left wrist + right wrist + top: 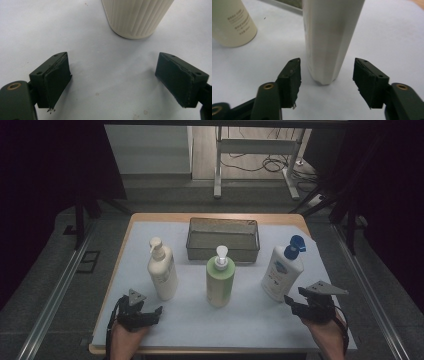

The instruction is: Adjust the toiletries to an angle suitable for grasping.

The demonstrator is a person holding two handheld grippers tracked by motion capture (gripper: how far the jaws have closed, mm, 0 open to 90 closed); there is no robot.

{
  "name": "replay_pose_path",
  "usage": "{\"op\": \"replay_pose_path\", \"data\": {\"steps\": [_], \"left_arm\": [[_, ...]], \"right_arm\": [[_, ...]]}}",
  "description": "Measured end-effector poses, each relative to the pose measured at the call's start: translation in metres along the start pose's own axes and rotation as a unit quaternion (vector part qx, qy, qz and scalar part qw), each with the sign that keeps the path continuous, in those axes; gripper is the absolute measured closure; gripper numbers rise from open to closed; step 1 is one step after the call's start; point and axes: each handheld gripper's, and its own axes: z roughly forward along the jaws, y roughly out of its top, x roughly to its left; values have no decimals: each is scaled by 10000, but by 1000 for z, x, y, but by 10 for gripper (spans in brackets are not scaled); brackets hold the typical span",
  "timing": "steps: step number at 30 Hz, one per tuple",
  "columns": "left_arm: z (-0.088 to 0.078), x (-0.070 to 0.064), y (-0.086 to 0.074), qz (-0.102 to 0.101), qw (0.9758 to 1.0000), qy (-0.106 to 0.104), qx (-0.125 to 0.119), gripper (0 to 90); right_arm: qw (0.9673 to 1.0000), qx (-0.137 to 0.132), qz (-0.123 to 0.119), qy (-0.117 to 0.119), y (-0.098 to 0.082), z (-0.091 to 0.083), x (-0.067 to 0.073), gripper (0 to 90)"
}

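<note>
Two grippers wait at the near edge: left gripper (150, 312) wide open before the cream pump bottle (163, 270), right gripper (292, 304) part open, empty, facing the blue-capped white bottle (281, 272), likely smooth; grip its body, wire basket (223, 239) beyond

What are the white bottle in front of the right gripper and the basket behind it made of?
White bottle: looks like smooth, opaque moulded plastic with a soft sheen and a blue pump top. Basket: probably metal wire mesh, since its grey walls look fine-gridded and see-through, though the weave is too small to confirm.
</note>
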Motion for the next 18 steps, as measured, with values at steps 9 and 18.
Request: {"op": "replay_pose_path", "data": {"steps": [9,18], "left_arm": [[0,0,0,-3,10000,1,-1,123],[0,0,0,-1,10000,1,-1,123]], "right_arm": [[9998,-190,48,21,18,-2,-4,293],[9996,-240,4,112,31,3,-6,264]]}}
